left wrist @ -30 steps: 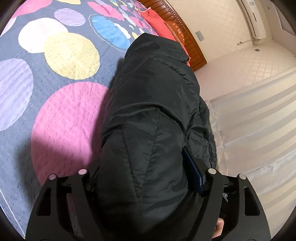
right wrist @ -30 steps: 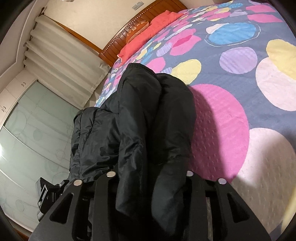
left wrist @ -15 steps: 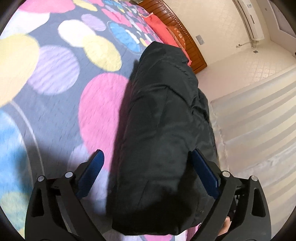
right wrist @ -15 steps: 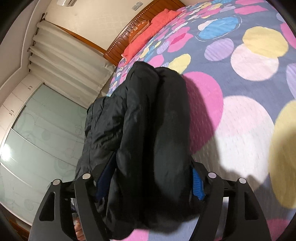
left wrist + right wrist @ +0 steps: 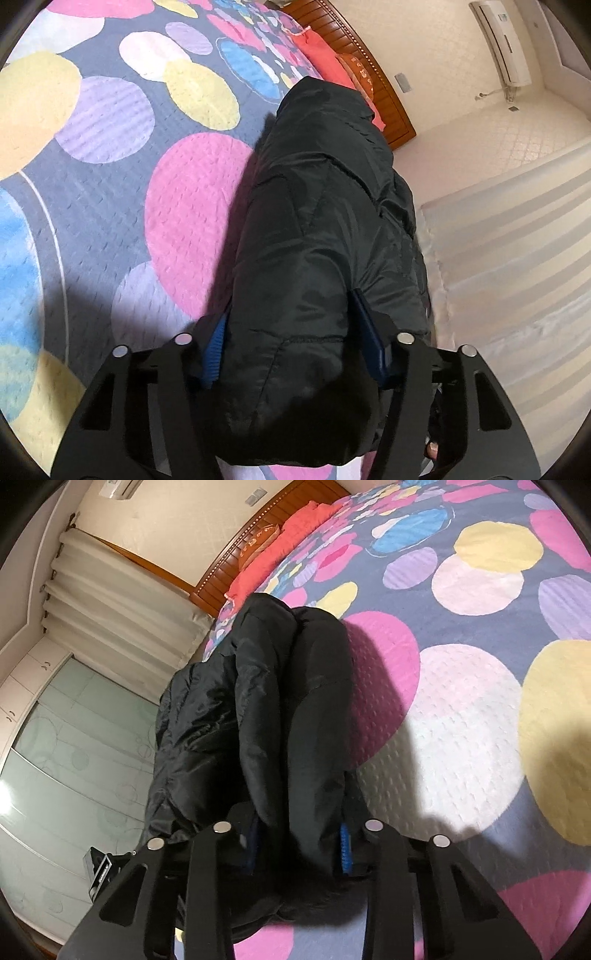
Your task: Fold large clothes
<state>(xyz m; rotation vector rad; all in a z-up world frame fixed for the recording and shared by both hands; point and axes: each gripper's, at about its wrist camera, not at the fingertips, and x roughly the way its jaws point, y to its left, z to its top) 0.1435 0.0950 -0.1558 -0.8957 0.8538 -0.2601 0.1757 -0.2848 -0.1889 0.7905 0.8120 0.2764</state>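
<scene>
Nearest the left wrist camera, the left claw clamps a thick fold of the black padded jacket; its blue pads press into the fabric on both sides, and the jaws have just been closing onto that bundle. Closest to the right wrist camera, the right claw likewise grips the near end of the black padded jacket, with its blue pads sunk into two rolled folds; those jaws too have just been closing, with the garment between them. From each grip the jacket runs away as a long, bunched roll lying on the bedspread, along the bed's side edge. Its far end reaches toward the red pillows. Beyond the garment, the bedspread spreads out grey with large pink, yellow, lilac and blue circles. Farther off stand the wooden headboard, pale curtains and, high on the wall, an air conditioner.
</scene>
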